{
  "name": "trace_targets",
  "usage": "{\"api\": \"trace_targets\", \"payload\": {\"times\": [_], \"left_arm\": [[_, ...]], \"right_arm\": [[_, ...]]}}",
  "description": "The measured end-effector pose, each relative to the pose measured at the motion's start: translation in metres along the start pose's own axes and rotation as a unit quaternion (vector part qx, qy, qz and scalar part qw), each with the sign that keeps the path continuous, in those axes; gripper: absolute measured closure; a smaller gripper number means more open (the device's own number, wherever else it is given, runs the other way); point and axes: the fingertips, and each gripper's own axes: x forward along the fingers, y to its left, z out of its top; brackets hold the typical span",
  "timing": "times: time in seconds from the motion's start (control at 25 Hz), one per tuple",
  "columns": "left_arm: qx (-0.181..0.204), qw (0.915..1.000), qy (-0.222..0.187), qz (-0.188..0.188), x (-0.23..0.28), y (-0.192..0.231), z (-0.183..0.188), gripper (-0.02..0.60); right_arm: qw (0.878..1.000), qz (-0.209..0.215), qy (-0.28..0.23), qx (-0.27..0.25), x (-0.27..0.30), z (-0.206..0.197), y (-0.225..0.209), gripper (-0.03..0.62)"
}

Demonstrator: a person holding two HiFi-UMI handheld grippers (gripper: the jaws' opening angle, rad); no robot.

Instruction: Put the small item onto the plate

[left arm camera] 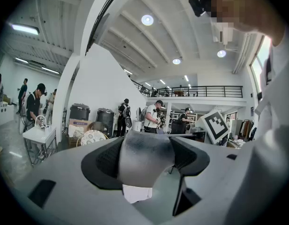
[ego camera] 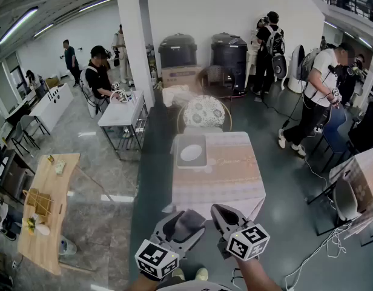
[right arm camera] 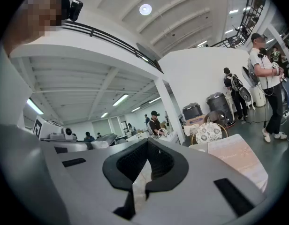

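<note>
From the head view, the carry step looks to be in hand: the left gripper (ego camera: 188,216) is low and close to the person, well short of the plate (ego camera: 191,153) on the far left part of the surface (ego camera: 229,174), so the next move calls for a long reach forward. In the left gripper view its jaws stand wide, both pads pressed on the small grey item (left arm camera: 143,165) between them. In the right gripper view the right gripper (right arm camera: 145,161) is closed up, with nothing in it.
</note>
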Motion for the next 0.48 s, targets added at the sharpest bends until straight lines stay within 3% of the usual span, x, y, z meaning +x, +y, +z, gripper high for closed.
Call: {"api": "trace_targets", "payload": {"times": [0.48], "left_arm": [[0.012,0.9999,-0.001,0.003,-0.0043,0.001,-0.0048,0.27]], "right_arm": [[1.0,0.015,-0.008,0.022,-0.0031,-0.0037,0.0043,0.577]]}}
